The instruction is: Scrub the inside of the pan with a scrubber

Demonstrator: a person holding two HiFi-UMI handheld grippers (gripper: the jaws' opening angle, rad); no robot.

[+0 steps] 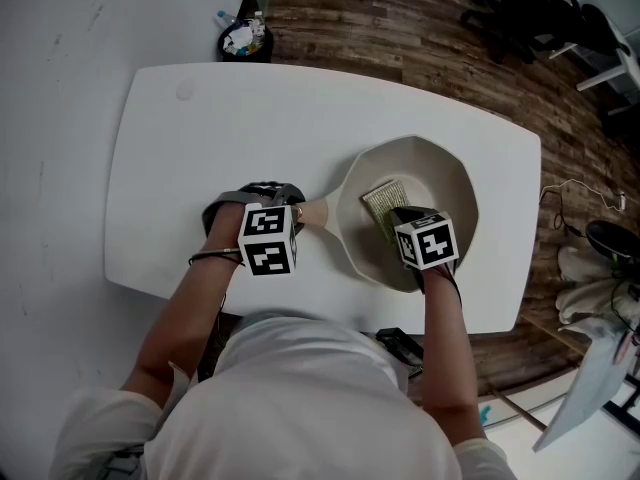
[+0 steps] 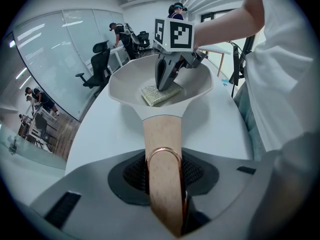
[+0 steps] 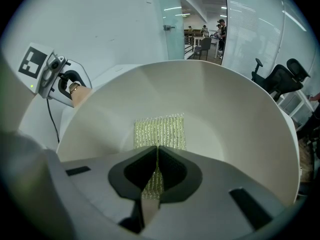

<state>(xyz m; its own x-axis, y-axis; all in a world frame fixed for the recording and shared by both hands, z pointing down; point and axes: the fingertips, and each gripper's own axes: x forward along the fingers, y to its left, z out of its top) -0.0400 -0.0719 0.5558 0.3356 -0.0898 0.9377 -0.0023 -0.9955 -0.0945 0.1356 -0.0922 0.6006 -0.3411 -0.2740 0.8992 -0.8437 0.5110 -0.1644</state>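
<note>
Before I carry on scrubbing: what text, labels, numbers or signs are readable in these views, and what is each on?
No readable words or numbers in any view.
Left marker cube and right marker cube: black-and-white square patterns only, no letters.
The pan, its wooden handle and the scrubber: no print shows.
Things in the bin: too small to read.

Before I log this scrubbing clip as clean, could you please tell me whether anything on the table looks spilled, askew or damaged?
Nothing stands out. The pan sits flat on the white table, the left gripper shut on its wooden handle, the right gripper pinching the scrubber inside it. No spill or damage shows.
</note>
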